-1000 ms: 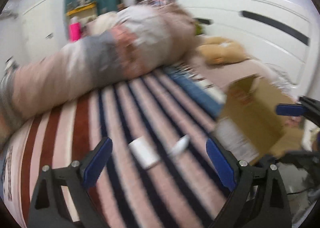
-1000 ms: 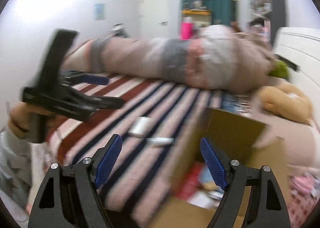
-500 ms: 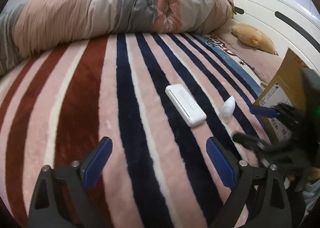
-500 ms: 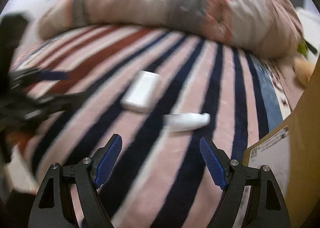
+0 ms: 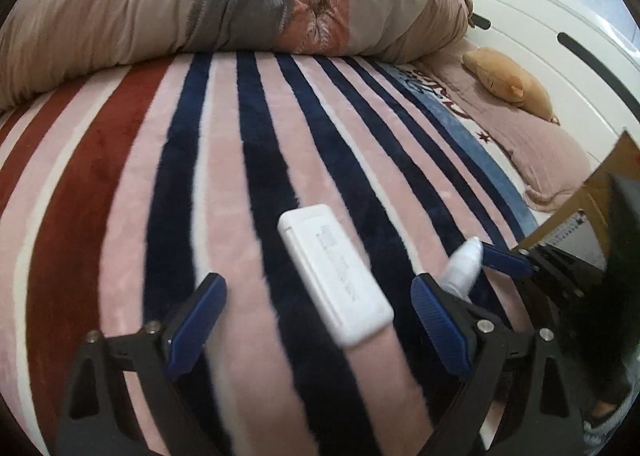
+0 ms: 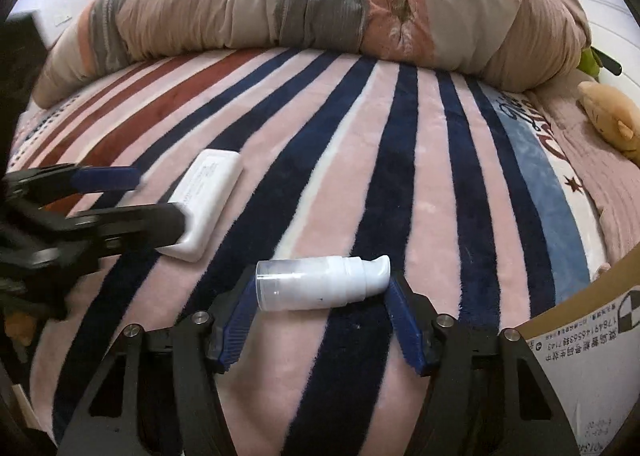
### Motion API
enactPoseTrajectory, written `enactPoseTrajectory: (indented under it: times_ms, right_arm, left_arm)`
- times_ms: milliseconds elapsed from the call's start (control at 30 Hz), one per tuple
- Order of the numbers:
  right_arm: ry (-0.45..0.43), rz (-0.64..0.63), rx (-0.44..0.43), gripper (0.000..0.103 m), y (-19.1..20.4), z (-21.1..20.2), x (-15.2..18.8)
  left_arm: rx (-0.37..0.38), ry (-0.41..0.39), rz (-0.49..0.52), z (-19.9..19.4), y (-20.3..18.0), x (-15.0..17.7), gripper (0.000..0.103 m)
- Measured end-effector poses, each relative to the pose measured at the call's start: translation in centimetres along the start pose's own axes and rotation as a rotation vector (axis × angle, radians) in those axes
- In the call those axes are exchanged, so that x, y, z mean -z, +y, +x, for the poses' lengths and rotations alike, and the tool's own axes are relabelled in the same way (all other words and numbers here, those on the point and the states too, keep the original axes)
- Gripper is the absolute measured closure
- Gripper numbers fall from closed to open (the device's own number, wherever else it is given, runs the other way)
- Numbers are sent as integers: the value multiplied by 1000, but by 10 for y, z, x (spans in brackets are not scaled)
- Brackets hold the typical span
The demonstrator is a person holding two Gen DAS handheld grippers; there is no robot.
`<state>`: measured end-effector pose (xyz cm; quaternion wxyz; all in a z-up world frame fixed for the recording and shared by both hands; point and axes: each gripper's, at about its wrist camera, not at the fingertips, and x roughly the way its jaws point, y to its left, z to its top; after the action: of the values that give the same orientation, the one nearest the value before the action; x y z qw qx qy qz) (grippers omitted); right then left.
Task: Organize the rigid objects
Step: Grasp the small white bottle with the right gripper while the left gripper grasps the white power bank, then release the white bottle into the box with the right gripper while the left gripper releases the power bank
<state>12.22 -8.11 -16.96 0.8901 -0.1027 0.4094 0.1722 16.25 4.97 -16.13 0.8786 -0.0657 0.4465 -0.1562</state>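
A white flat rectangular box [image 5: 334, 274] lies on the striped blanket, between the open fingers of my left gripper [image 5: 318, 314]; its near end reaches between the blue pads. It also shows in the right wrist view [image 6: 206, 198]. A small white pump bottle [image 6: 322, 283] lies on its side across the fingertips of my right gripper [image 6: 320, 312], whose jaws stand open around it, close to both ends. The bottle also shows in the left wrist view [image 5: 464, 266], with the right gripper's blue fingertip beside it.
A rolled quilt [image 6: 320, 4] lies along the far side of the bed. A cardboard box [image 6: 592, 340] stands at the right. A tan plush toy [image 5: 508, 82] lies on the pink pillow by the white headboard [image 5: 560, 28].
Both grippers have come down and forward to the blanket. The white box now sits between the left fingers, and the bottle between the right fingers, which have narrowed.
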Motion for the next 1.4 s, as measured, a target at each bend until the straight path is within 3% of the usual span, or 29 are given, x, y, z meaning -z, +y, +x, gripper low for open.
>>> enactPoseTrajectory:
  times_ms: [133, 200, 267, 367, 500, 633, 667, 800, 867, 967, 1133, 1333, 1400]
  right_arm:
    - [-30, 1, -7, 44, 4, -16, 3]
    - [-24, -12, -30, 44, 10, -31, 9]
    - [-30, -37, -46, 44, 16, -45, 15]
    - [-83, -100, -80, 44, 29, -82, 22]
    - [-224, -177, -123, 44, 36, -156, 20]
    - [-319, -154, -141, 44, 10, -225, 13]
    - [-329, -145, -123, 44, 2, -235, 12]
    - [-319, -76, 30, 44, -52, -257, 18]
    - [-286, -32, 66, 44, -72, -253, 23]
    - [-243, 24, 65, 44, -94, -245, 35]
    - [-219, 66, 39, 44, -110, -238, 44]
    - [-148, 21, 85, 44, -114, -231, 43]
    - [-138, 18, 103, 36, -116, -229, 46]
  left_arm:
    - [-19, 13, 5, 8, -5, -3, 35]
    - [-42, 15, 21, 12, -9, -3, 53]
    - [-57, 12, 42, 14, -15, -1, 61]
    - [-92, 11, 83, 13, -23, 2, 69]
    - [-103, 6, 104, 1, -25, 3, 70]
    - [-113, -26, 130, -30, -28, 4, 75]
    - [-114, -40, 141, -40, -30, 3, 88]
    - [-130, -65, 219, -68, -46, 1, 88]
    - [-134, -19, 227, -63, -47, 5, 88]
    - [-124, 12, 196, -56, -42, 15, 88]
    - [-138, -10, 222, -71, -56, 24, 88]
    - [-112, -108, 297, -124, -92, 11, 88]
    - [-98, -154, 344, -146, -114, 5, 88]
